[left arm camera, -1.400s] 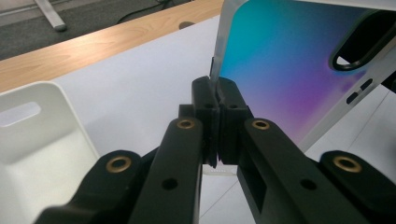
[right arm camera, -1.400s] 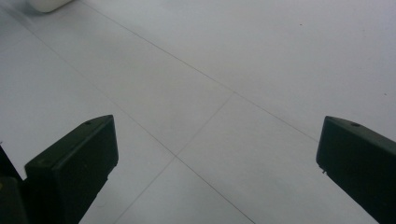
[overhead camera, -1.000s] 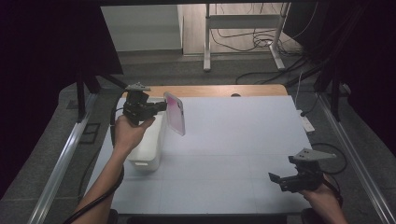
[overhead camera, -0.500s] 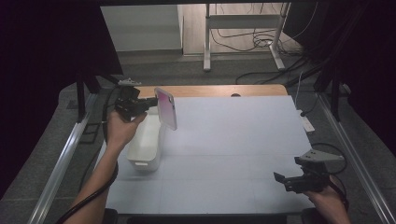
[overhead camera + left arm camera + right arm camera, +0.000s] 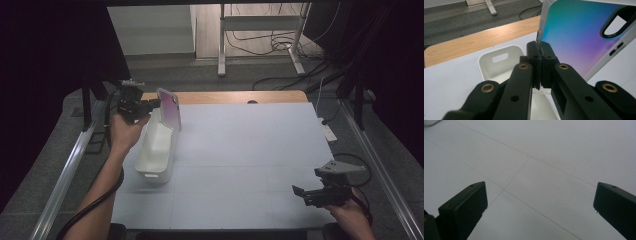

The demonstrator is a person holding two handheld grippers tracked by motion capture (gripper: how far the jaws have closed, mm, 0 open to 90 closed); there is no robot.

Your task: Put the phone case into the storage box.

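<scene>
One thin edge is all I have hold of: the left hand-held gripper (image 5: 150, 103) has its jaws clamped together on the rim of the phone case (image 5: 169, 108), seen close up in the left gripper view as the pads pinching the case's pale border (image 5: 539, 47). The case hangs in the air over the far end of the white bin (image 5: 156, 148), which sits at the left side of the bench (image 5: 250, 150).

Risk, my reading: the grip sits at one edge, so most of the case lies off to one side of the pads. Any quick swing or wrist roll could pivot it in the jaws or let it slide out. If it drops from here it may strike the bin's rim and land on the bench instead of inside.

Orientation: the case stands on edge, broad purple-blue face turned toward the bench's right side. In the high view its long axis runs from near the gripper toward the near side, tilted down toward the bin. In the left gripper view the camera cut-out (image 5: 617, 21) lies at the end far from the pads.

Right hand-held gripper (image 5: 306, 194): jaws wide apart, nothing between them, low over bare bench near the right front corner, well apart from bin and case.
</scene>
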